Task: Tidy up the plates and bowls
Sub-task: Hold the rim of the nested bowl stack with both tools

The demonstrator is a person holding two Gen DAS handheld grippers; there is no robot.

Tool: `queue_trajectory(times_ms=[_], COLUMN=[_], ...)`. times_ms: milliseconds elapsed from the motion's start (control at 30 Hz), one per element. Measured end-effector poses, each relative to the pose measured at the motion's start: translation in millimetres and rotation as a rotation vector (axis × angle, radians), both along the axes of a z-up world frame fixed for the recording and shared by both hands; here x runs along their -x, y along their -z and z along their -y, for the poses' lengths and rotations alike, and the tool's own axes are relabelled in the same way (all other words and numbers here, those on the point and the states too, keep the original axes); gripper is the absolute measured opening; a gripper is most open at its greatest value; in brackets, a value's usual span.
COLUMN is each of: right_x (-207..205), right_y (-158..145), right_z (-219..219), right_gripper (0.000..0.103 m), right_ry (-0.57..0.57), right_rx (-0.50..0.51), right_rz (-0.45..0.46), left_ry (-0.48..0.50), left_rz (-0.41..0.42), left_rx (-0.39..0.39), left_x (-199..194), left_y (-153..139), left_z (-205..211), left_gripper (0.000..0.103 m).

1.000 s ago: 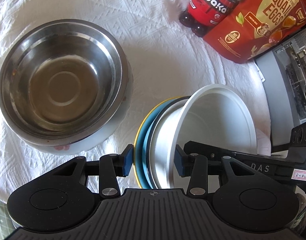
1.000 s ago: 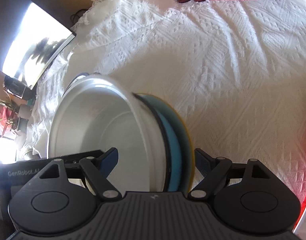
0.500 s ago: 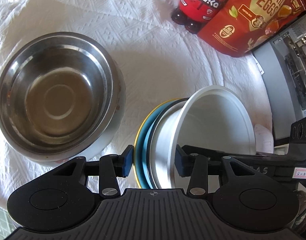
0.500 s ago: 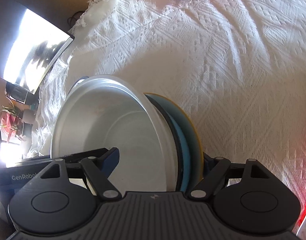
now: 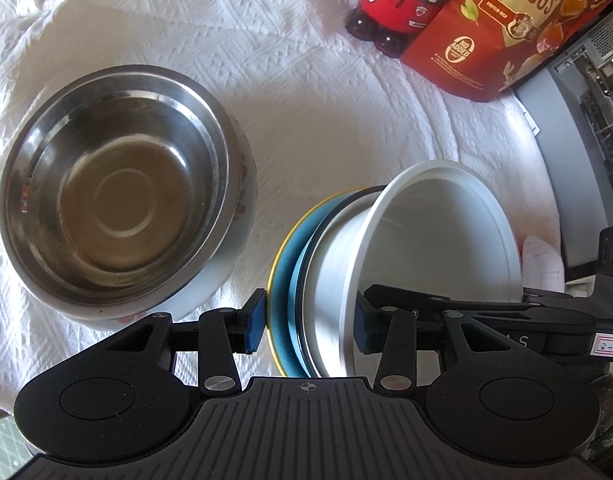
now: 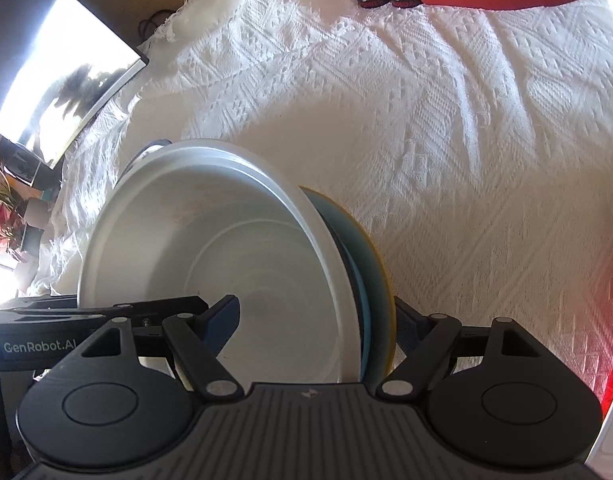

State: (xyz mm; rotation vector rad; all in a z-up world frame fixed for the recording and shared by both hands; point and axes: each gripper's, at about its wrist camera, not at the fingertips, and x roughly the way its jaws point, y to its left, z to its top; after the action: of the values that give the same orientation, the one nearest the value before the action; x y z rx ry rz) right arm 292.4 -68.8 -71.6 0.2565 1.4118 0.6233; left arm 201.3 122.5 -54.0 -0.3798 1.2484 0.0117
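While tilted, bowl-and-plate stack [image 5: 346, 280] between both tools.

White bowl [image 5: 438, 240], blue plate [image 5: 284, 280] — yellow-rimmed.

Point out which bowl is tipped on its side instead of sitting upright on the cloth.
The white bowl, stacked against the blue plate and held on edge. The steel bowl sits upright on the cloth, mouth up.

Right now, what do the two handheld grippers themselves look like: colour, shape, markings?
Both are matte black plastic. The left gripper and right gripper each have a ribbed dark grey base, two rounded lobes with disc insets, silver pivot screws and linkage arms ending in blue pads. White "GenRobot.AI" lettering marks the left one's side; a small handwritten label sits on the right one's.
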Motion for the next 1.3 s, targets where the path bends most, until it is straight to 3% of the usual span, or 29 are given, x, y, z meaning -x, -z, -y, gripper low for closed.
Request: queue_trajectory(times_ms=[133, 1100, 1300], right_x=[-1, -22, -19], right_y=[0, 4, 3], right_z=[0, -2, -3], right_gripper=[0.074, 0.073, 0.074], right_ry=[-0.005, 0.012, 0.007], right_rx=[-0.020, 0.032, 0.024], right_rz=[-0.009, -0.002, 0.012], left_ry=[-0.001, -0.004, 0.017], left_rz=[0.004, -0.009, -0.011], left_rx=[0.000, 0.047, 0.010], left_x=[-2, -25, -26], left_y=[-1, 3, 4], left_z=[-1, -12, -6], left_gripper=[0.046, 0.048, 0.049])
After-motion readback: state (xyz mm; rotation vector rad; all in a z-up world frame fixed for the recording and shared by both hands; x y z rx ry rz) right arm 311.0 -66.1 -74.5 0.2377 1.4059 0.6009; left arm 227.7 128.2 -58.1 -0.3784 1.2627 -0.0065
